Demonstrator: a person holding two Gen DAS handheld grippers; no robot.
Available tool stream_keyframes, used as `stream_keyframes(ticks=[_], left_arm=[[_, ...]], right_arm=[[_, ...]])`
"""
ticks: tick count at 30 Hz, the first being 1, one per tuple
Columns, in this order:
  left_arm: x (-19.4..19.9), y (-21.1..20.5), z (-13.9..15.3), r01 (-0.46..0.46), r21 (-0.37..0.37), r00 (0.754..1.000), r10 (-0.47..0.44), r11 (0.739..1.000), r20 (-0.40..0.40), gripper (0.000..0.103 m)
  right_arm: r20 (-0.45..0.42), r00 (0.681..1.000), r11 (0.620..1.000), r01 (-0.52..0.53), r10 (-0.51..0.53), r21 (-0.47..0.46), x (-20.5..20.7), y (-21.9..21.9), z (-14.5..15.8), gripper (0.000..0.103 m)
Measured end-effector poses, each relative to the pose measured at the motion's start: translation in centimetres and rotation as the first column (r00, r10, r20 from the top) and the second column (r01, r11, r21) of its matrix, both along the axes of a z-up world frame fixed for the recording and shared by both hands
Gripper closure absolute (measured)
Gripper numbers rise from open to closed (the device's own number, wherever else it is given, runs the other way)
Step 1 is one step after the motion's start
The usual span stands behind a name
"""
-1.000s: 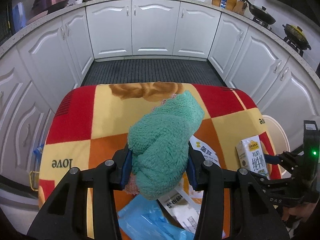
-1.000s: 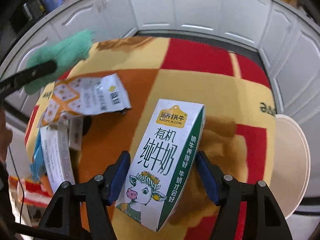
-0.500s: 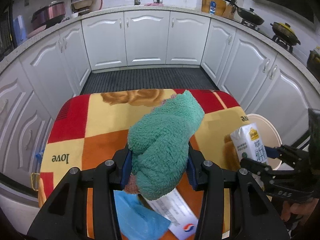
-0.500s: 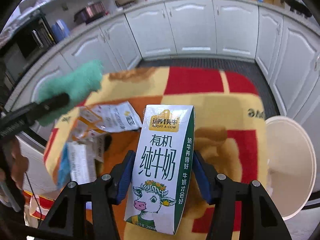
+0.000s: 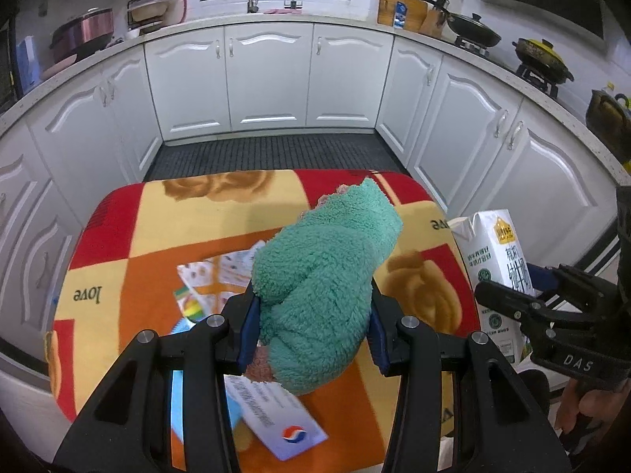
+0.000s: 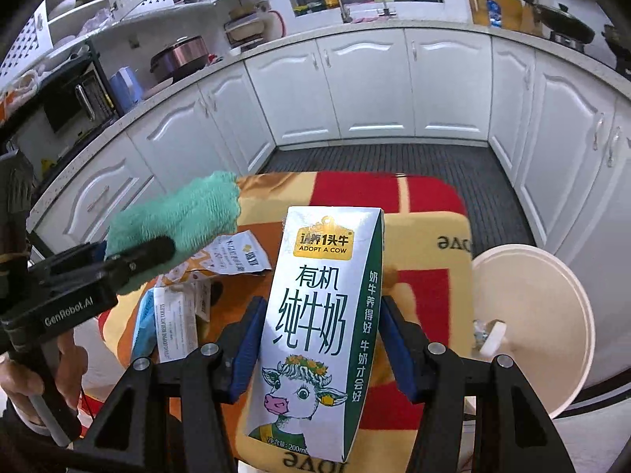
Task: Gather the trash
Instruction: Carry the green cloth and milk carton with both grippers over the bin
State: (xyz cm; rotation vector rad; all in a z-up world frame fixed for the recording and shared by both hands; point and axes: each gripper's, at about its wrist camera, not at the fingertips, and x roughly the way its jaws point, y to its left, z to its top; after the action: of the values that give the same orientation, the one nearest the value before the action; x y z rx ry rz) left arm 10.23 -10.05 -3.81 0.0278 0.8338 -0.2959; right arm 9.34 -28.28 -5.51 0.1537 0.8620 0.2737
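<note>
My left gripper (image 5: pixel 313 325) is shut on a fluffy green cloth (image 5: pixel 323 276) and holds it above the table. My right gripper (image 6: pixel 319 349) is shut on a white and green milk carton (image 6: pixel 319 327), held upright in the air near the table's right edge; the carton also shows in the left wrist view (image 5: pixel 499 260). Paper wrappers (image 6: pixel 221 260) and a white leaflet (image 5: pixel 276 421) lie on the table under the cloth. A round white trash bin (image 6: pixel 552 315) stands just right of the table, with some scraps inside.
The table wears a red, orange and yellow checked cloth (image 5: pixel 130 236). A blue plastic bag (image 6: pixel 144 315) lies at its near left. White kitchen cabinets (image 5: pixel 268 79) curve around a dark floor mat (image 5: pixel 276 153).
Both grippers have risen from the table. The right gripper has lifted the milk carton off the cloth and stood it upright, nearer the bin. The green cloth stays gripped.
</note>
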Motion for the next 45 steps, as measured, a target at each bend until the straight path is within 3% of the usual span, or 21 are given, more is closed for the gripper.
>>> stream_keyframes(ticks=[23,45], left_arm=[[-1.4,-9.4,-0.3,0.116,-0.022,0.993,-0.116,0.993,-0.013,0.060],[0.5,-18.2,-3.7,0.209,0.006,0.975,-0.207,0.978,-0.084,0.060]], right_arm=[[-0.004,0.987,0.987,0.160,-0.160,0.010,-2.6,-9.2,-0.5,0.048],[-0.066,0.954,0.956,0.294,-0.292,0.023,-3.0,-16.7,-3.6,0.048]])
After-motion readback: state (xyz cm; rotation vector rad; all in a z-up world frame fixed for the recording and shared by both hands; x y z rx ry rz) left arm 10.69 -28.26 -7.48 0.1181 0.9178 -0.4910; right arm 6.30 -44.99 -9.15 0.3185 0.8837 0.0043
